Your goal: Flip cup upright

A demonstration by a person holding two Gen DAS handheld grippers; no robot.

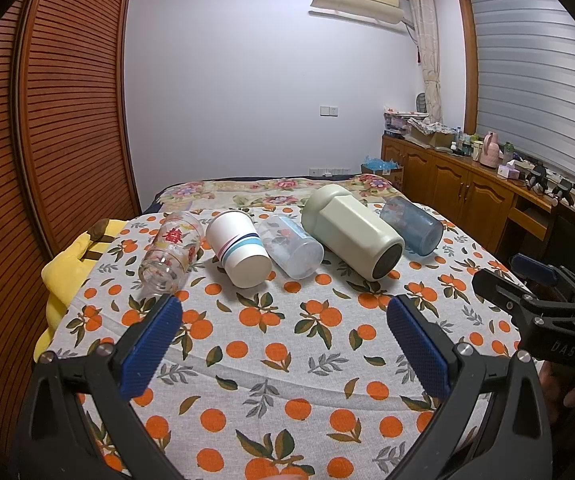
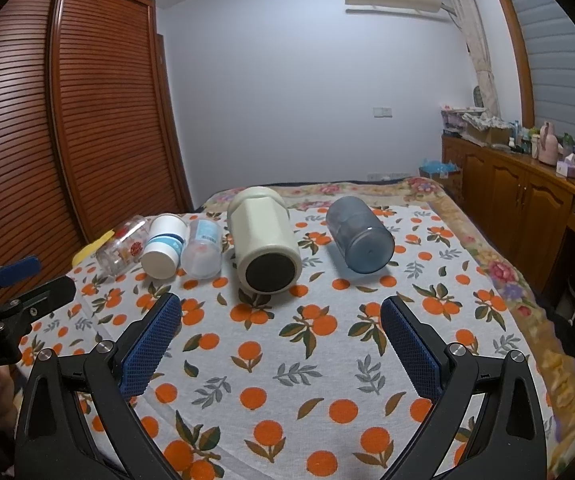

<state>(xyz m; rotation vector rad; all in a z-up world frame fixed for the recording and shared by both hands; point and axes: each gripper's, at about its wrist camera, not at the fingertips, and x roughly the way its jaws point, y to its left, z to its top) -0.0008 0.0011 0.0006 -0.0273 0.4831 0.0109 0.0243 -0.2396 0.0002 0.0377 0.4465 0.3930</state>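
Note:
Several cups lie on their sides in a row on an orange-print cloth (image 1: pixel 287 360), bases toward me. From left: a clear glass with red print (image 1: pixel 169 254) (image 2: pixel 121 248), a white paper cup with stripes (image 1: pixel 239 250) (image 2: pixel 164 250), a clear plastic cup (image 1: pixel 291 248) (image 2: pixel 202 252), a large pale green cup (image 1: pixel 351 232) (image 2: pixel 263 240), and a blue translucent cup (image 1: pixel 411 226) (image 2: pixel 359 234). My left gripper (image 1: pixel 285 308) is open and empty, short of the row. My right gripper (image 2: pixel 281 308) is open and empty, in front of the green and blue cups.
The cloth covers a bed with a floral blanket (image 1: pixel 287 192) behind. A yellow pillow (image 1: pixel 67 272) lies at the left edge. A slatted wooden wardrobe (image 1: pixel 47 120) stands left. A wooden cabinet (image 1: pixel 467 184) with clutter stands right.

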